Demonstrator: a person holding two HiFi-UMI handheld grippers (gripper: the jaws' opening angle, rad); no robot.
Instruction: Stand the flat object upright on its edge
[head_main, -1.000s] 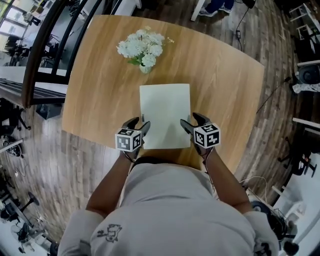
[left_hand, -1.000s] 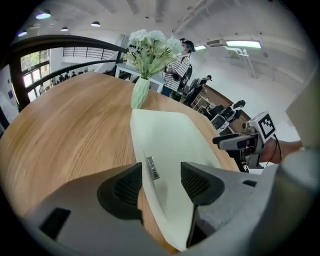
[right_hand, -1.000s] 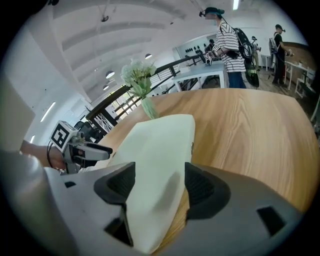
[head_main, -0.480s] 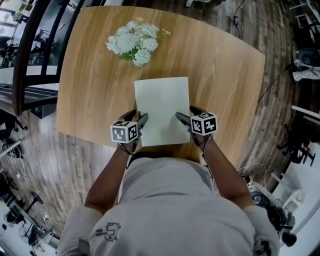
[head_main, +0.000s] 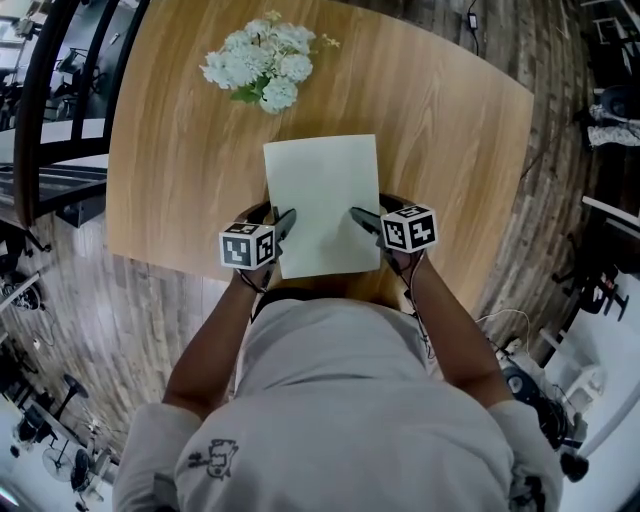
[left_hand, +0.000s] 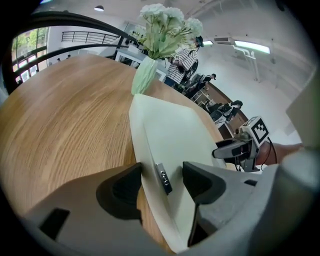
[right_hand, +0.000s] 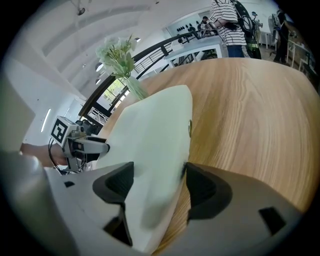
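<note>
Fingers (left_hand: 120, 187) spread wide on both: left gripper (head_main: 275, 215) straddles left edge of the board (head_main: 322, 195), right gripper (head_main: 370, 208) the right edge, neither squeezing. Board lies flat, near side of desk (head_main: 170, 150). I'd close both evenly, then raise near end, pivoting on far edge.

I count one flat board (head_main: 322, 200), one vase of white flowers (head_main: 262, 65) at its eleven o'clock, and one counter (head_main: 450, 130). I have two tools: the left hand-held gripper (head_main: 275, 218) and the right hand-held gripper (head_main: 368, 215).

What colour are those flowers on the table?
The flowers are white, with green leaves; clearest in the head view.
</note>
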